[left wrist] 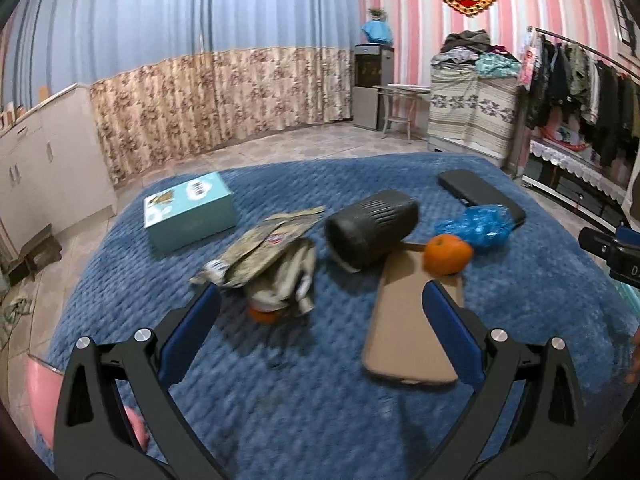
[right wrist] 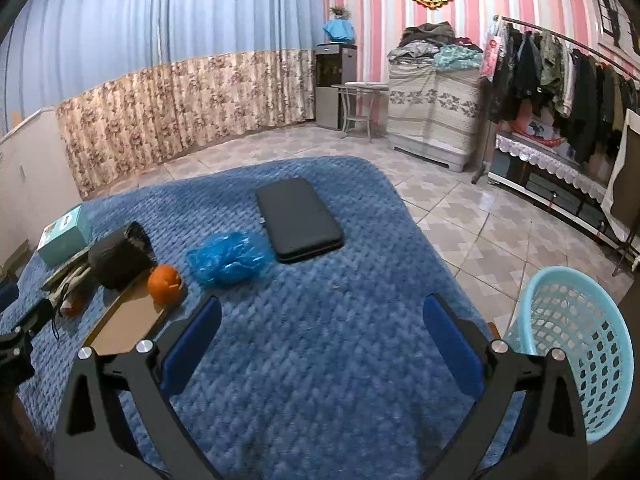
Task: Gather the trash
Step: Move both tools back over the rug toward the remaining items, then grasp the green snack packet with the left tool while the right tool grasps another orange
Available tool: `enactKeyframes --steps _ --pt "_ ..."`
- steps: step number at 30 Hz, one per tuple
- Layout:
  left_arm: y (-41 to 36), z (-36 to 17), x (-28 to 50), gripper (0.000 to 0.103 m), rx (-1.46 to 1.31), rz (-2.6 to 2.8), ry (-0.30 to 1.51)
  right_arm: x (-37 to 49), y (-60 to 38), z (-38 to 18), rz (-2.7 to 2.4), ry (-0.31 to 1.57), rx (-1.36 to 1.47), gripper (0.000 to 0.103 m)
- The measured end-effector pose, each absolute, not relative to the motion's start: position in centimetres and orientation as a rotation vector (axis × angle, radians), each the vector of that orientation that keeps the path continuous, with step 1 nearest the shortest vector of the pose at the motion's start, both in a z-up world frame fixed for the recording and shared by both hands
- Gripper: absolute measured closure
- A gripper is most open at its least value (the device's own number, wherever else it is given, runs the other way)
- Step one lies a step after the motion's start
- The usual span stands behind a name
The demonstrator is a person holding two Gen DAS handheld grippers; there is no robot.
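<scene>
1. Left gripper (left wrist: 322, 300): at the bottom of the left wrist view, its two blue-padded black fingers are spread wide and pinch nothing. It hangs above the blue quilted blanket (left wrist: 280, 400) that covers the work surface.
2. Right gripper (right wrist: 322, 312): at the bottom of the right wrist view, its fingers are likewise spread wide and empty, above a bare stretch of the same blanket.
3. Light blue perforated plastic basket (right wrist: 576, 344): lower right of the right wrist view, standing on the tiled floor just beside the blanket's edge.
4. Flat brown cardboard sheet (left wrist: 412, 320): centre right of the left wrist view, lying flat on the blanket; the left gripper's right finger overlaps its edge in the picture.
5. Crumpled beige printed paper wrappers (left wrist: 272, 264): centre of the left wrist view, heaped over a small orange object whose kind cannot be told.
6. Round orange fruit (left wrist: 448, 254): at the far end of the cardboard sheet.
7. Black ribbed cylinder (left wrist: 370, 228): lying on its side between the wrappers and the fruit.
8. Crumpled blue plastic bag (right wrist: 228, 258): just beyond the fruit, touching the flat black rectangular case (right wrist: 300, 218).
9. Teal cardboard box (left wrist: 190, 214): centre left, well apart from the case.
</scene>
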State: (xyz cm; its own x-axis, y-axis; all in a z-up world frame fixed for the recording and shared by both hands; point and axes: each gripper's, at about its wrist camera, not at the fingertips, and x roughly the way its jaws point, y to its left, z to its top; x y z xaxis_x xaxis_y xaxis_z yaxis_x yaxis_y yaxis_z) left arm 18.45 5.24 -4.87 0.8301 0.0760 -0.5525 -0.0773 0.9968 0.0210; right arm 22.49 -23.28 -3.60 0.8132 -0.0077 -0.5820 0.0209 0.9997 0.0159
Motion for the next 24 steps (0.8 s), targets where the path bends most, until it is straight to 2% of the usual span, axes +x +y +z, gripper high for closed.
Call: enactKeyframes --steps 13,24 --pt "9.2 -7.2 16.8 0.006 0.003 0.175 0.630 22.5 -22.5 -3.9 0.018 0.620 0.038 0.004" --pt "11.7 -6.8 19.5 0.006 -0.064 0.212 0.635 23.7 -21.2 -5.1 0.014 0.666 0.031 0.005"
